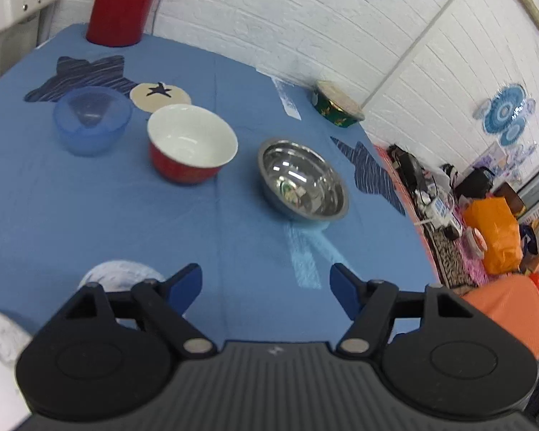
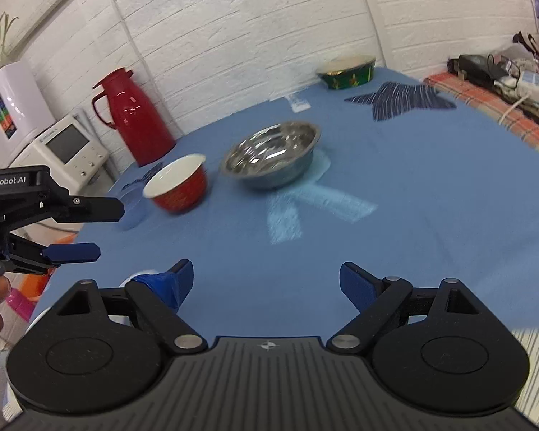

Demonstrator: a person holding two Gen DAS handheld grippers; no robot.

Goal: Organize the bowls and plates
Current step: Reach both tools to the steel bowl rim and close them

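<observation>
The left tongs [image 1: 266, 287] hang spread wide over the blue-clothed counter [image 1: 233, 251], nothing between their blue pads. A pale, blurred round dish [image 1: 120, 274] lies just behind the left pad, half hidden by it. Ahead and slightly right of these tongs stands the shiny stainless-steel bowl [image 1: 303, 180], upright, beside a pale patch on the cloth. Ahead and left is the red bowl with a white inside [image 1: 191, 142], and further left the translucent blue plastic bowl [image 1: 92, 119]; the three stand apart in a loose row. Beyond them lie a round cream coaster with a dark star [image 1: 160, 96] and a dark striped star-shaped mat [image 1: 79, 77]. A tall red thermos jug [image 1: 124, 3] stands at the far left corner, a green patterned bowl [image 1: 336, 106] at the far right edge.

The right tongs [image 2: 266, 280] are likewise spread and empty above bare cloth, the steel bowl straight ahead of them.
</observation>
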